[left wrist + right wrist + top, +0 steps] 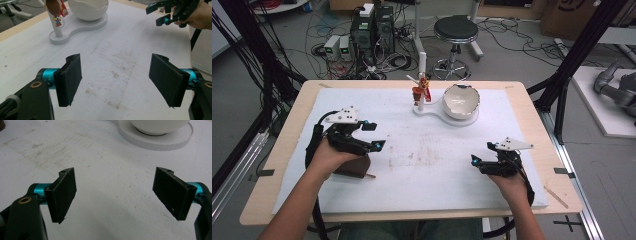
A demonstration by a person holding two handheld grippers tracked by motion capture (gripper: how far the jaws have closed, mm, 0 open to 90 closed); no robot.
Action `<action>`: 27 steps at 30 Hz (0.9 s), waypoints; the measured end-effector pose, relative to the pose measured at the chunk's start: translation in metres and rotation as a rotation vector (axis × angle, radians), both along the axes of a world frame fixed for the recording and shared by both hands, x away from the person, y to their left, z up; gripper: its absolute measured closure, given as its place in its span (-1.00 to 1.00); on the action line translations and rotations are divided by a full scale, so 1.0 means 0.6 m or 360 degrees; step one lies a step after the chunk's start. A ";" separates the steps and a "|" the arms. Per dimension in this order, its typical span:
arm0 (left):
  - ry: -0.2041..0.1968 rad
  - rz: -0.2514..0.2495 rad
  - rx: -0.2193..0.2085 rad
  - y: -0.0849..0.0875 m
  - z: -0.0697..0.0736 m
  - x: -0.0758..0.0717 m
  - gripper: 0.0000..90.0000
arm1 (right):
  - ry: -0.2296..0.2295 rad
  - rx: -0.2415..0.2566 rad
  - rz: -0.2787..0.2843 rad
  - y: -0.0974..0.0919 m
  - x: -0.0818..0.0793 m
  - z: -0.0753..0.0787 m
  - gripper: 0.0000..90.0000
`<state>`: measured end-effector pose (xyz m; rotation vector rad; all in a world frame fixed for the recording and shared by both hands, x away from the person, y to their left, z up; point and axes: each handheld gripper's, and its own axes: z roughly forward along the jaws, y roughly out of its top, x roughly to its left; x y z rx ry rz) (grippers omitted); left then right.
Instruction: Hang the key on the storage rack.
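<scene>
The left gripper (375,135) hovered over the left half of the white mat (422,185), its jaws spread wide with nothing between them; in the left gripper view both black pads (70,78) stood apart over bare, scuffed mat. A brown object (357,166) lay on the mat just below that hand, touching or almost touching it, with a thin stick poking out toward the right; what it was could not be told.

The right gripper (482,156) rested low near the mat's right front edge, jaws likewise wide and holding nothing; its own view showed only mat between the pads (63,193).

Toward the far edge, near the middle, stood a white stand (437,112) with a rounded base. On its right lobe sat a white eggshell-shaped bowl (460,100) with a jagged rim; its inside looked bare. On the left lobe rose a white post (422,75) carrying a small red-and-yellow cartoon figure (424,90). Any lettering on it was too small to read.

The mat covered a pale wooden table (287,150).
</scene>
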<state>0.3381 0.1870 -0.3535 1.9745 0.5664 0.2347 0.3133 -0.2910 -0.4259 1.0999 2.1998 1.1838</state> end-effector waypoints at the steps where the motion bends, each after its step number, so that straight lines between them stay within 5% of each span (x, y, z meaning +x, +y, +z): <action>1: -0.0001 0.0009 -0.0007 0.003 -0.003 -0.005 -0.42 | -0.0003 0.0001 0.0000 0.000 0.000 0.000 -0.57; 14: -0.0011 0.0017 -0.0002 0.024 -0.035 -0.035 -0.44 | 0.0003 0.0001 -0.0001 0.001 0.004 -0.002 -0.57; 18: 0.0009 0.0063 -0.0047 0.039 -0.046 -0.035 -0.46 | 0.0007 0.0009 -0.0011 -0.002 0.005 -0.004 -0.57; 27: -0.0012 0.0066 -0.0023 0.041 -0.048 -0.033 -0.52 | 0.0002 0.0009 -0.0038 -0.008 0.004 -0.005 -0.57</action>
